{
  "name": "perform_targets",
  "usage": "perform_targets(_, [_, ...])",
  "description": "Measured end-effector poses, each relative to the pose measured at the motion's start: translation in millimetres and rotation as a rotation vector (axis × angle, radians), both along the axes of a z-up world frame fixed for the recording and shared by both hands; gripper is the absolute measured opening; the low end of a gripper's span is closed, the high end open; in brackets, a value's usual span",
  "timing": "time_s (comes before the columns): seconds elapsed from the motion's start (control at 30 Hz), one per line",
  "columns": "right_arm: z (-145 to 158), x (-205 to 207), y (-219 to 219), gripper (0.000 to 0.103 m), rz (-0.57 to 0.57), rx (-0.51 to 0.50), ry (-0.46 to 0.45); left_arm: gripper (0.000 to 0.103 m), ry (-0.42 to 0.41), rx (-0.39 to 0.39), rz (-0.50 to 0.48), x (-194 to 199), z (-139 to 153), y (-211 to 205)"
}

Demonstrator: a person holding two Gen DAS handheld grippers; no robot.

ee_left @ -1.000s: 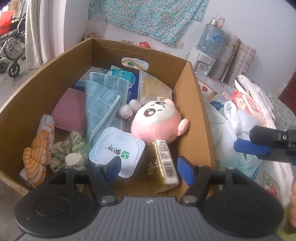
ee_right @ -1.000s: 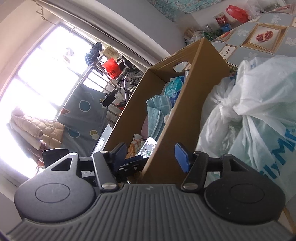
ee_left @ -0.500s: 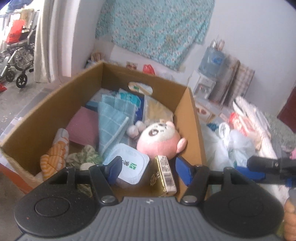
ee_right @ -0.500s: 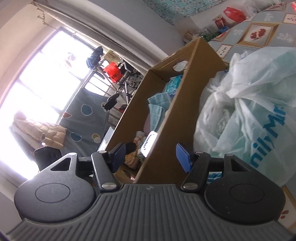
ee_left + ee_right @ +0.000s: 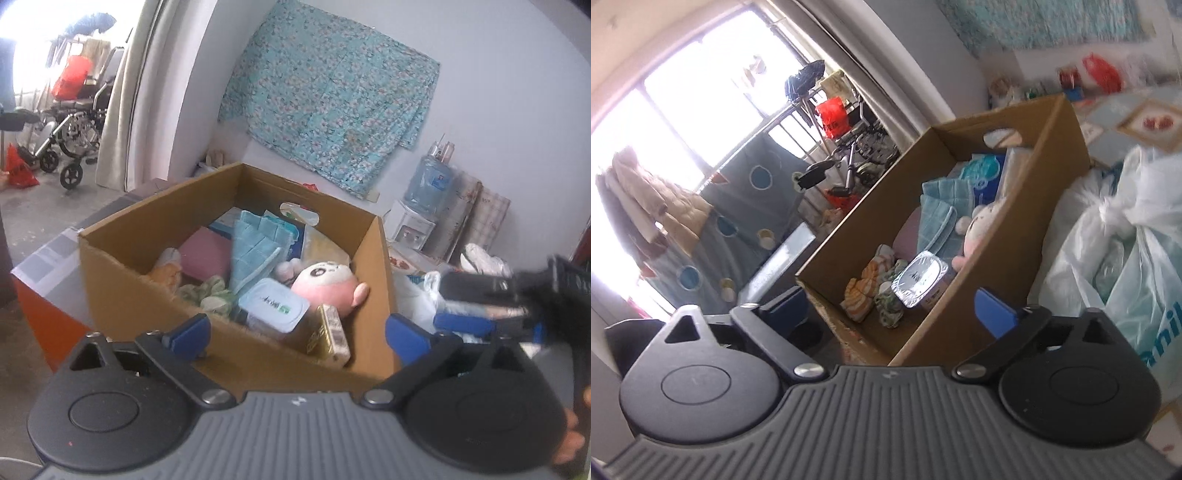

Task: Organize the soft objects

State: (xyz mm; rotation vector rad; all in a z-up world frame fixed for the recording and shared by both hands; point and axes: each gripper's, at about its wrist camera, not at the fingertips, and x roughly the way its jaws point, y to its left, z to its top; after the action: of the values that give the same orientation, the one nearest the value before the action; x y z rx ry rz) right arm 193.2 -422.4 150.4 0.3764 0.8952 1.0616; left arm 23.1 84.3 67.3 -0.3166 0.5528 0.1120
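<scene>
Now both my claws were springing apart, left gripper and right gripper, nothing between them. Mid-frame, the cardboard box held the pink plush; I judged a slow, centred approach best, avoiding its rim.

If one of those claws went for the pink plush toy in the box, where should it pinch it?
Probably across the round head of the pink plush toy, coming from above: it lies face up by the cardboard box's right wall, crowded by a white tub, so only its top is free.
</scene>
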Motion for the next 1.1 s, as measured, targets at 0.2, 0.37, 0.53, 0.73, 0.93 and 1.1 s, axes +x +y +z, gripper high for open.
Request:
perform_targets(0.2, [-16,-14,-1,0.102,-0.147,0.010,-0.014,0.103,-0.049,0.024,-0.061,-22,4,-8])
perform_targets(0.37, [-30,-20,-4,0.102,-0.277,-0.077,-0.019,0.103,-0.036,0.044,-0.055,-22,6,-11])
perform_targets(0.53, [-19,-36,-11,0.102,-0.383,-0.178,-0.124,0.103,-0.016,0.051,-0.004,-25,5,-18])
perform_targets(0.73, [-5,-53,-29,0.102,-0.469,-0.243,-0.175,0.103,0.029,0.075,-0.018,-22,4,-30])
perform_targets(0.93, [4,-80,-42,0.102,-0.551,-0.305,-0.264,0.103,0.102,0.217,0.062,-13,5,-53])
perform_targets(1.1, [14,-104,-48,0.102,-0.660,-0.336,-0.398,0.103,0.132,0.268,0.070,-7,7,-59])
